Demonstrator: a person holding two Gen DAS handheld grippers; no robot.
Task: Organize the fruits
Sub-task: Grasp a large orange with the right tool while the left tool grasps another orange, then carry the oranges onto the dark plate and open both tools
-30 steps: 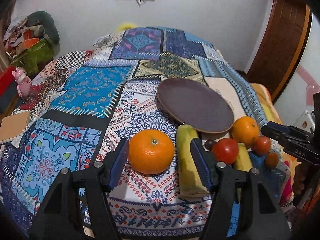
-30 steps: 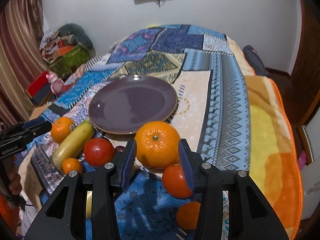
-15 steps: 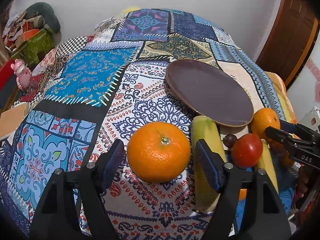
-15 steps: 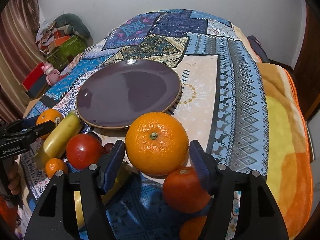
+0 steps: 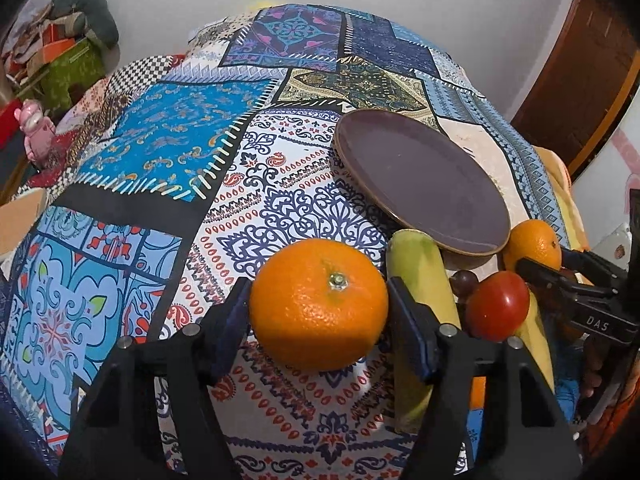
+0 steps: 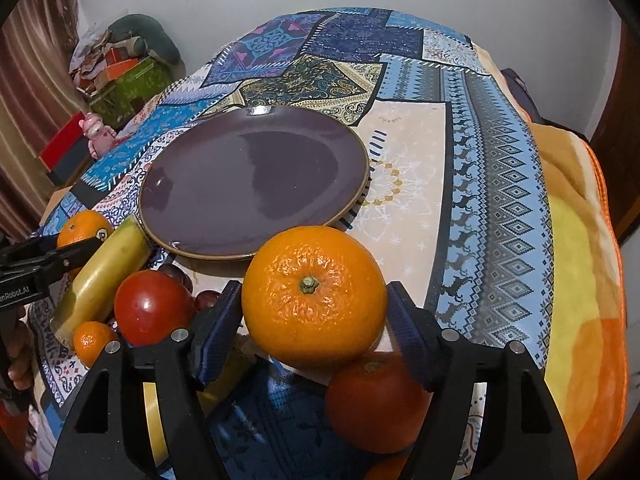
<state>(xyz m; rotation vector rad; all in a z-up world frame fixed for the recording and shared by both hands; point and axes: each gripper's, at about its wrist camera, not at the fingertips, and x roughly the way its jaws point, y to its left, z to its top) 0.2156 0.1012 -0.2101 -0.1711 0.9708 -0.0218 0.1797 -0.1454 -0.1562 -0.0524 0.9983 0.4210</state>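
My left gripper (image 5: 318, 312) is shut on a large orange (image 5: 319, 304), its blue pads against both sides. My right gripper (image 6: 314, 304) is shut on a second large orange (image 6: 314, 296), which also shows in the left wrist view (image 5: 532, 242). An empty dark purple plate (image 6: 256, 176) lies just beyond both oranges on the patchwork cloth; it also shows in the left wrist view (image 5: 420, 176). A yellow-green banana (image 6: 106, 272), a red tomato (image 6: 154, 306), a small orange (image 6: 94, 342) and another tomato (image 6: 378, 400) lie near the grippers.
The patchwork bedspread (image 5: 168, 152) covers the surface. An orange-yellow blanket (image 6: 580, 280) lies along the right side. A pink toy (image 5: 36, 136), boxes and clothes (image 5: 60, 60) sit at the far left by the wall. A wooden door (image 5: 580, 80) stands at the right.
Both grippers have moved forward around their oranges and closed. The pads, apart from the fruit before, now press on its sides.
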